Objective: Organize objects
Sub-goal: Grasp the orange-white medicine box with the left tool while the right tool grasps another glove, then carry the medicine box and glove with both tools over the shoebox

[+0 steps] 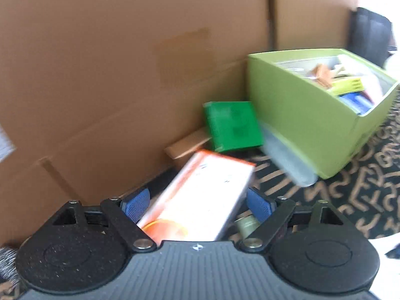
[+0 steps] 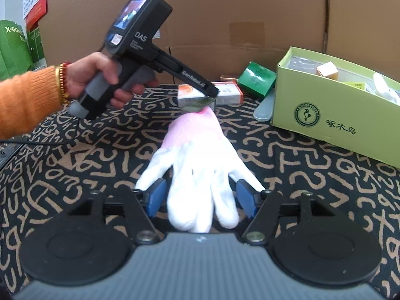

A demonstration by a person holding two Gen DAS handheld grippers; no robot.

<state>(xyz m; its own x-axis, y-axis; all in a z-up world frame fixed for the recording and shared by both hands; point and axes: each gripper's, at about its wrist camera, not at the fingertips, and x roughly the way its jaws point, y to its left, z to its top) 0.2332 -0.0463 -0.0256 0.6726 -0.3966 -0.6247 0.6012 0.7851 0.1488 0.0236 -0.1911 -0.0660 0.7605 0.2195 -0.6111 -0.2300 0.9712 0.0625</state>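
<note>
- Left of the lime-green box, on the patterned cloth: several loose things not yet put away.
- Inside the lime-green box already: a small tan carton, a yellow pack, a blue pack and something white; sorting partly done by the look of it.
- Against the lime-green box's near left wall: a clear plastic case, lying flat, still outside.
- Just left of the lime-green box, by the cardboard wall: a dark green carton, tilted, untouched.
- Further left of the lime-green box: an orange-and-white box, sitting between the blue pads of the left gripper; pads spread wide, a gap visible on the right side, left side too blurred to tell contact; no firm grip, so judged as unclamped around it.
- Under that gripper's tip, in the right wrist view: a second, greenish-topped pack, touching the cuff of the glove.
- Well left of the lime-green box, nearer the camera: a white glove with pink cuff, flat on the cloth, its fingers lying between the spread pads of the right gripper; pads clear of the fabric on both sides, nothing pinched.
- Left to do, as a judgement: glove, orange-and-white box, dark green carton, clear plastic case and the small packs all still to go into the lime-green box.
</note>
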